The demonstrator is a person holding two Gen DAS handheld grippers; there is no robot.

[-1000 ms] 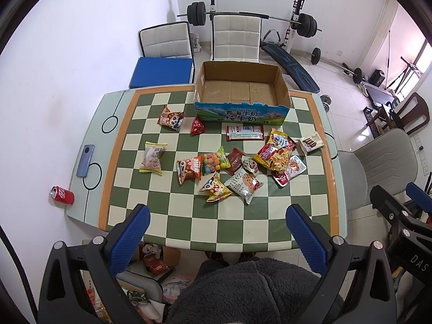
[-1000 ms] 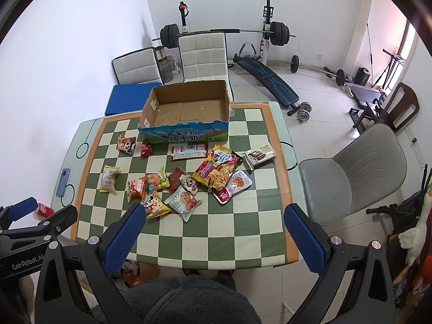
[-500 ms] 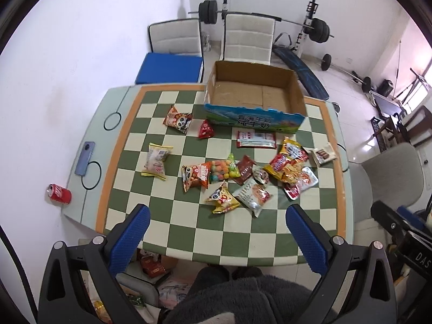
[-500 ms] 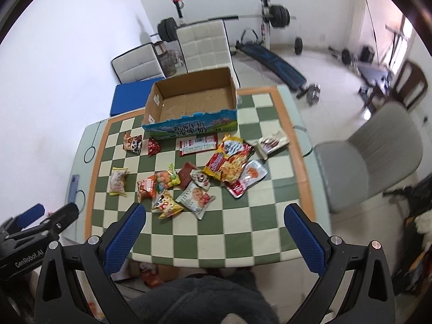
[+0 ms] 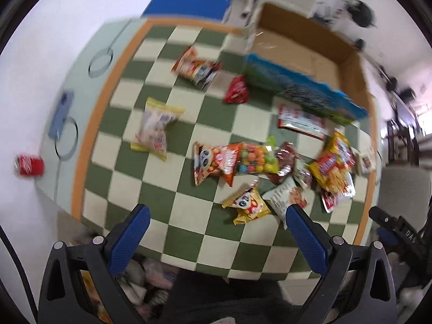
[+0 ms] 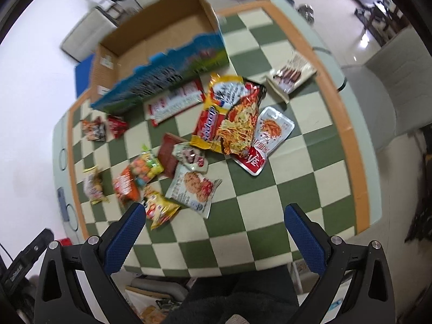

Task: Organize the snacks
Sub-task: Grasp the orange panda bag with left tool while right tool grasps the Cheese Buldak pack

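Several snack packets lie scattered on a green-and-cream checkered table point(image 5: 127, 189). An empty cardboard box point(image 5: 302, 51) with a blue printed front stands at the far side; in the right wrist view the box point(image 6: 151, 46) sits upper left. My left gripper point(image 5: 216, 216) is open above the near table edge, with a yellow panda packet point(image 5: 247, 202) just beyond it. My right gripper point(image 6: 213, 216) is open too, above a cookie packet point(image 6: 193, 189) and short of a large yellow noodle packet point(image 6: 229, 118). Neither holds anything.
A red can point(image 5: 28, 164) and a blue phone point(image 5: 60, 114) rest on the table's pale left margin. A blue chair point(image 5: 189, 0) stands behind the table, a grey chair point(image 6: 386, 86) at its right. The person's dark clothing point(image 6: 237, 297) fills the bottom.
Both grippers have dropped lower and closer to the table; the snacks and box now loom larger and blurred. Both stay open, and nothing on the table has moved.
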